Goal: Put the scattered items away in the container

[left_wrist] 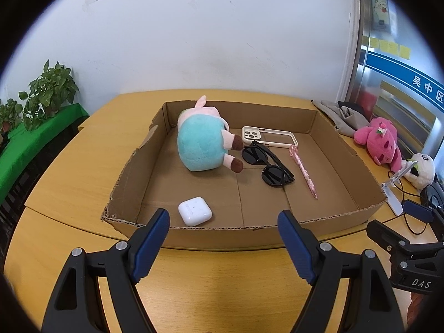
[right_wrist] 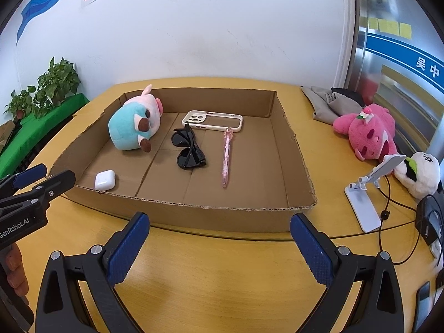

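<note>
A shallow cardboard box (left_wrist: 155,136) (right_wrist: 294,152) sits on the yellow table. Inside lie a teal and pink plush (left_wrist: 201,144) (right_wrist: 133,127), a cream phone case (left_wrist: 269,136) (right_wrist: 212,120), black sunglasses (left_wrist: 266,163) (right_wrist: 188,149), a pink pen (left_wrist: 304,170) (right_wrist: 227,158) and a white earbud case (left_wrist: 195,211) (right_wrist: 105,180). My left gripper (left_wrist: 223,222) is open and empty before the box's near wall. My right gripper (right_wrist: 217,226) is open and empty in front of the box; the left gripper also shows in the right wrist view (right_wrist: 41,176).
Right of the box lie a pink plush (right_wrist: 366,133) (left_wrist: 381,141), a white panda plush (right_wrist: 419,174), a white phone stand (right_wrist: 366,194), grey cloth (right_wrist: 330,102) and black cables (right_wrist: 394,208). Potted plants (right_wrist: 52,86) stand on a green shelf at left.
</note>
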Motion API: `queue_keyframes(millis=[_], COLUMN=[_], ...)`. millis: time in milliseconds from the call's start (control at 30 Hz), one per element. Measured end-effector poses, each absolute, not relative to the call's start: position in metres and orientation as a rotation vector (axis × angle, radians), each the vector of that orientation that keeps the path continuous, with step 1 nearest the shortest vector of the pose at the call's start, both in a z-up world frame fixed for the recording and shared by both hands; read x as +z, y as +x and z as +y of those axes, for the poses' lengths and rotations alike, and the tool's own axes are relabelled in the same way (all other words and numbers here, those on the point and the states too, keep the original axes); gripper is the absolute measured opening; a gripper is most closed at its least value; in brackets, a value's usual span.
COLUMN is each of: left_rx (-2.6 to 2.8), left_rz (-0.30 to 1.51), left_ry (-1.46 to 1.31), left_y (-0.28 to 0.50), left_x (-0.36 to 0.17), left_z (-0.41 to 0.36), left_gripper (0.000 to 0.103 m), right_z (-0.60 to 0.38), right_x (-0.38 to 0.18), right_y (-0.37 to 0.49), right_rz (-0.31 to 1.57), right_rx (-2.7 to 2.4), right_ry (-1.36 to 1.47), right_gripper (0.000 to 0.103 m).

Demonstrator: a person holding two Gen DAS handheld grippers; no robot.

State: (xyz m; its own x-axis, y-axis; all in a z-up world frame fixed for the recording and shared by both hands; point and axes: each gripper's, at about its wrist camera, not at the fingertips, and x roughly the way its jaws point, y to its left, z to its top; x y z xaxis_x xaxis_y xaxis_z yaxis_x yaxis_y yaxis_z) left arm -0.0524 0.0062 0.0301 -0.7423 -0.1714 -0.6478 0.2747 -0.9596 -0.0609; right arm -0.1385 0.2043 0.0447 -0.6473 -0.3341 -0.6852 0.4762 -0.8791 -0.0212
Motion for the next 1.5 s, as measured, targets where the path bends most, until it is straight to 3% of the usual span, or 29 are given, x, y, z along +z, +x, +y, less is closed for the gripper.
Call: queue_keyframes(millis=[1500], left_rx=[-2.731], left_rz=[0.173], left_ry=[1.025], left_y=[-0.0569], left_x=[0.0265], left_z=[0.0125], left_gripper=[0.080], right_z=[0.2055], right_x=[0.0421], right_y=[-0.1436], right_rz=[0.266], right_rx=[-2.483], right_ry=[0.988], right_gripper=[0.103])
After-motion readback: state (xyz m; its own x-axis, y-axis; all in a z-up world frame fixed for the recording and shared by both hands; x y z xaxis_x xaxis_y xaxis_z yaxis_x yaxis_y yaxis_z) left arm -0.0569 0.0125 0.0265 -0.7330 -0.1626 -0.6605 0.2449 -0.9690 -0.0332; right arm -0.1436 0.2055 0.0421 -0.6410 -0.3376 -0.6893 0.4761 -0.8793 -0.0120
